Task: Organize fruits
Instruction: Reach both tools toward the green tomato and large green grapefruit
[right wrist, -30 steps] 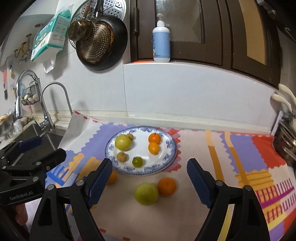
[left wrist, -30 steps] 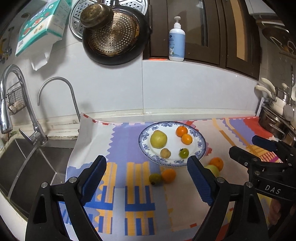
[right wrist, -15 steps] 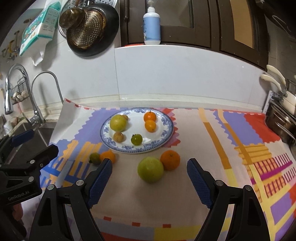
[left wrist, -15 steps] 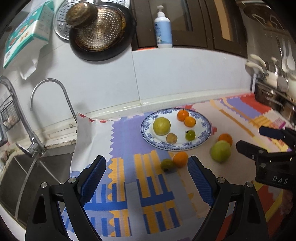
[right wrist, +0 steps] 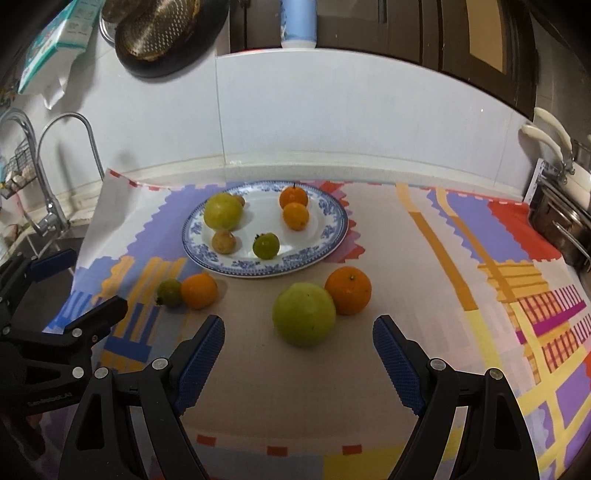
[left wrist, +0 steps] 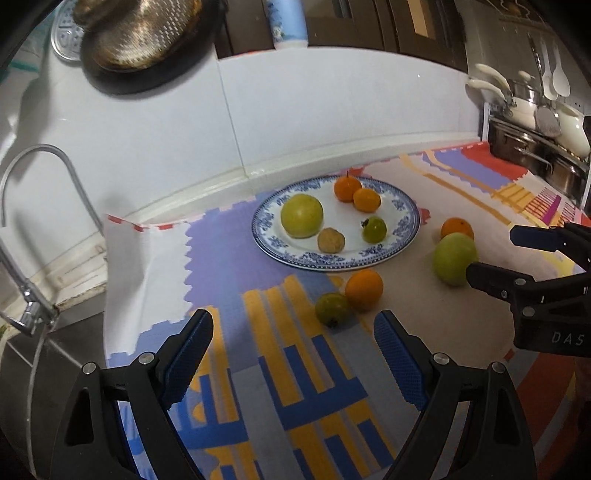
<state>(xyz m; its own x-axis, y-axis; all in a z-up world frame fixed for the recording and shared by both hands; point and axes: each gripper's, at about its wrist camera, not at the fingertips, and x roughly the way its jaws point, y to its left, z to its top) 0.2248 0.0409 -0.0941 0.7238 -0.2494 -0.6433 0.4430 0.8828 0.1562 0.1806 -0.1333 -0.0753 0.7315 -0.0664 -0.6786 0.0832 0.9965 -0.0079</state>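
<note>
A blue-and-white plate [left wrist: 408,236] [right wrist: 334,236] holds a big yellow-green fruit [left wrist: 301,215], two small oranges [left wrist: 366,199], a brown fruit and a small green fruit. On the mat lie a small green fruit [left wrist: 331,309] [right wrist: 169,292] beside an orange [left wrist: 364,289] [right wrist: 199,291], and a large green fruit [right wrist: 304,314] [left wrist: 454,258] beside another orange [right wrist: 348,290]. My left gripper [left wrist: 293,349] is open just in front of the small pair. My right gripper [right wrist: 298,356] is open just in front of the large green fruit.
A sink with taps [left wrist: 35,236] lies left of the colourful mat [right wrist: 443,258]. Pots and ladles [left wrist: 535,125] stand at the right. A pan and strainer [right wrist: 162,33] hang on the tiled wall, with a soap bottle [right wrist: 298,22] above.
Both grippers have moved forward and down toward the loose fruits, which now look larger and closer. Both stay open and no fruit has moved.
</note>
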